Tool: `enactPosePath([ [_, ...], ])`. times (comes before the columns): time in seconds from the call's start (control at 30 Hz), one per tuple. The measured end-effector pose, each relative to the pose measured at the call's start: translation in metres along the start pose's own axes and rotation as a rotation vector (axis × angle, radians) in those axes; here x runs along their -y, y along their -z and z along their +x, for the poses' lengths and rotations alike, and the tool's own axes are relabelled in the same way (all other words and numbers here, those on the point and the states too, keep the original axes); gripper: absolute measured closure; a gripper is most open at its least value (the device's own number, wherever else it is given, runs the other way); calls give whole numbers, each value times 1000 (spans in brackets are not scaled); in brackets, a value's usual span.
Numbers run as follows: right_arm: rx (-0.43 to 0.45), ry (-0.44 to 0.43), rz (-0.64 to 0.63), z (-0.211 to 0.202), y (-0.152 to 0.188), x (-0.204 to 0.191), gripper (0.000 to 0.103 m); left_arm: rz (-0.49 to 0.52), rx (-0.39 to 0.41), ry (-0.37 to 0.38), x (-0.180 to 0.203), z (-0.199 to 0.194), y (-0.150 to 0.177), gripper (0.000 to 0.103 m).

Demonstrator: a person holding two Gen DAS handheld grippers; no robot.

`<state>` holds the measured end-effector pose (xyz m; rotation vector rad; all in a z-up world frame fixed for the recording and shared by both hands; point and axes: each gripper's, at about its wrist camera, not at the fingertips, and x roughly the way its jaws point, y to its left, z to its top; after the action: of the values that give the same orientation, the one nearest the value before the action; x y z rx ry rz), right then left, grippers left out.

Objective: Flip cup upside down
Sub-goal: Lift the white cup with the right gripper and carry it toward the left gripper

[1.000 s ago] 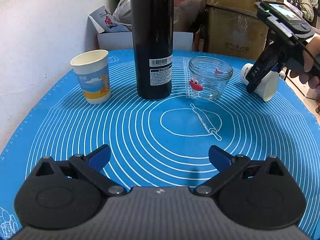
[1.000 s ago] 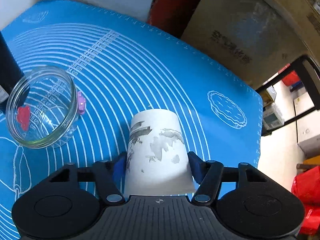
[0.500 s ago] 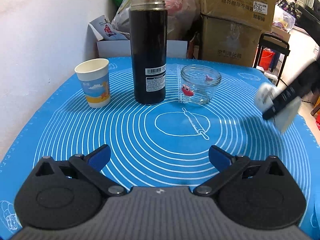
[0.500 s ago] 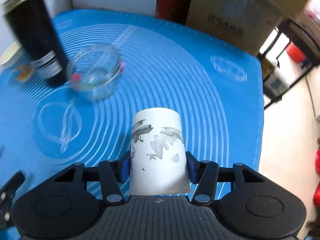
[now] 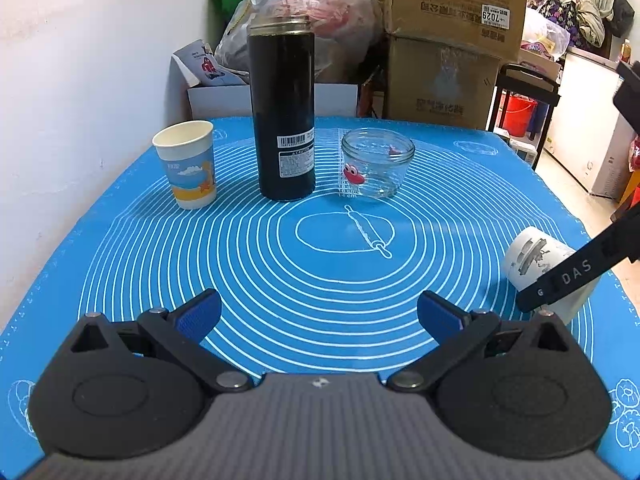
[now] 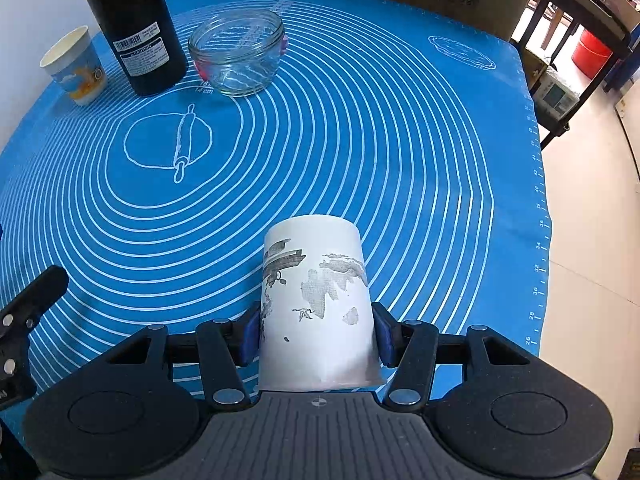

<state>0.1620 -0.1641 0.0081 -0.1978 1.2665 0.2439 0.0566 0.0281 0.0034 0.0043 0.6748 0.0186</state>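
A white paper cup (image 6: 320, 304) with grey ink-wash print is held in my right gripper (image 6: 316, 334), which is shut on its sides. The cup is tilted on its side above the blue mat, base pointing away from the camera and mouth toward it. In the left wrist view the same cup (image 5: 530, 258) hangs at the right, over the mat's near right part, crossed by a black finger (image 5: 568, 278) of the right gripper. My left gripper (image 5: 318, 314) is open and empty, low over the mat's front edge.
On the blue baking mat (image 5: 320, 248) stand a blue-and-white paper cup (image 5: 186, 164) at the far left, a tall black flask (image 5: 282, 128) and a glass bowl (image 5: 378, 162). Cardboard boxes (image 5: 452, 40) and bags are behind. The table's right edge (image 6: 540, 184) drops to the floor.
My right gripper has carried the cup from the far right of the mat, beside the bowl, to the near right side. The left gripper has drawn back and risen a little.
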Motion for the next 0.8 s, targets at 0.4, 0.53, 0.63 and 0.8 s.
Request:
enactPosePath([
  [0.4,22,23,-15,3,1,0,23,22,-14,3,8,1,1,0],
  [0.53,52,3,-8,-6,5,3,17,34,-17,4,13,1,1,0],
  [0.63,84,0,-15,-16,10,5,14,40,-17,4,17,0,0,0],
  [0.8,137,-40,-1,-37,25,12,13,54,-16,9,26,-3,-3,0],
])
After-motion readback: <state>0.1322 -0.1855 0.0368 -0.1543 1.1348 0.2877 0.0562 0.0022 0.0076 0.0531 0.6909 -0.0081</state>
